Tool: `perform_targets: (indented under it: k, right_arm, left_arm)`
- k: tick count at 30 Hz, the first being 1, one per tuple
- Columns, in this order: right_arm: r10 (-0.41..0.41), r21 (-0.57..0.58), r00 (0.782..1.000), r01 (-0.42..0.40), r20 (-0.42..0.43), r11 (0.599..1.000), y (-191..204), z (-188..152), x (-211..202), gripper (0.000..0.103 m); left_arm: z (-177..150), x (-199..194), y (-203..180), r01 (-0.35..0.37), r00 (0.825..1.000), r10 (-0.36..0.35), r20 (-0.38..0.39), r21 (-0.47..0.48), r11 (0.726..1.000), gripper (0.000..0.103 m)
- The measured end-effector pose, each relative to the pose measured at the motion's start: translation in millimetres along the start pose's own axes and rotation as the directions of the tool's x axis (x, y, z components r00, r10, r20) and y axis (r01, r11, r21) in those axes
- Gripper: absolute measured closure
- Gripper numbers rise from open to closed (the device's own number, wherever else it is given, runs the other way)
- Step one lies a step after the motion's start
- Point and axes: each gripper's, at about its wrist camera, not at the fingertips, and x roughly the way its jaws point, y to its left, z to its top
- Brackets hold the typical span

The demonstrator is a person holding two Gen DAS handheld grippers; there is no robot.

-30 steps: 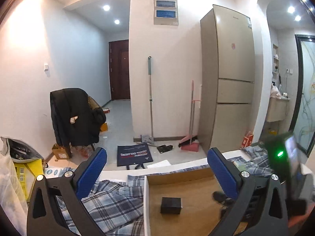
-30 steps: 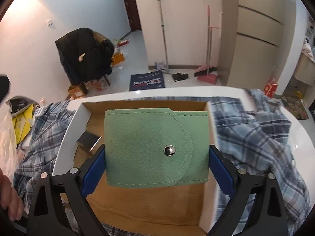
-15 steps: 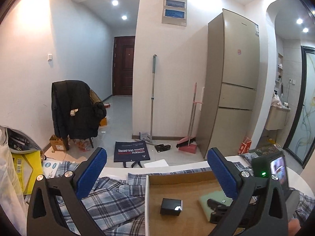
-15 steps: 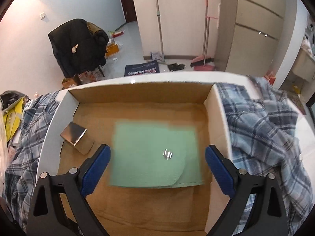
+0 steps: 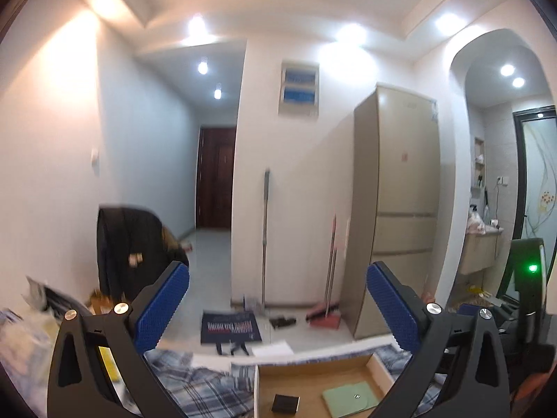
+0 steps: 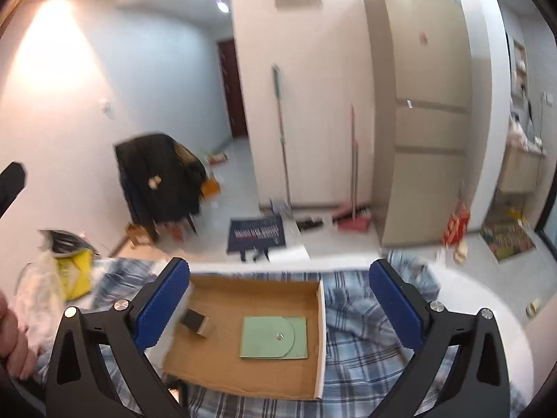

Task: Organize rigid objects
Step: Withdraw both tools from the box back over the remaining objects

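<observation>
**Pouch is down in the box, both claws clear above it**

Low and left in the right wrist view I see a hand (image 6: 14, 341) at the frame edge, then the plaid cloth (image 6: 362, 320) spread over the tabletop (image 6: 494, 310). Centre bottom sits the box (image 6: 322, 317), open-topped. Inside it, toward its left wall, lies the small black case (image 6: 195, 321); right of that, well apart from it, the green pouch (image 6: 274, 337) lies flat on the box floor with its snap up.

My left claw (image 5: 278, 308) stands wide open with nothing between the pads, looking out level at the room, the box only just showing at the bottom of its view. My right claw (image 6: 278, 303) has just been opening and now stands fully apart, empty, tilted down over the box from above.

As I read it, the step in hand is backing away after the drop. To do it well I would lift straight off so neither pad catches the box's near wall or drags the cloth under it, which could shift the box. No further loose item shows in either view, so I would pan before committing either claw downward.
</observation>
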Motion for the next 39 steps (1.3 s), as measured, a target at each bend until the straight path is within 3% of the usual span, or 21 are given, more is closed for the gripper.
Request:
perform_targets:
  k: [11, 18, 25, 30, 39]
  right_arm:
    - [0.031, -0.039, 0.987, -0.025, 0.16, 0.999, 5.6, -46.1, -131.3, 0.0]
    - [0.028, 0.006, 0.982, -0.03, 0.187, 1.0, -8.3, -84.0, -163.3, 0.0]
    - [-0.002, 0.003, 0.989, 0.002, 0.145, 1.0, -17.1, -117.1, -164.4, 0.0]
    - [0.016, 0.025, 0.994, -0.018, 0.106, 1.0, -26.1, -137.5, -162.9, 0.0]
    - [0.018, 0.028, 1.0, -0.017, -0.008, 0.999, -29.9, -167.9, -135.4, 0.005]
  left_arm:
    - [7.7, -120.8, -8.8, 0.043, 0.996, -0.042, 0.082, -0.004, 0.999, 0.0]
    - [-15.2, -168.1, -4.4, 0.059, 0.995, -0.056, 0.084, -0.031, 0.998, 0.0]
    - [-53.1, -172.6, -2.8, 0.083, 0.996, -0.084, -0.01, -0.068, 0.994, 0.0]
    - [-75.6, -170.0, -5.6, 0.073, 0.995, -0.076, -0.066, -0.059, 0.996, 0.0]
    - [-114.9, -144.5, -13.1, 0.07, 0.973, -0.084, -0.214, -0.073, 0.995, 0.0]
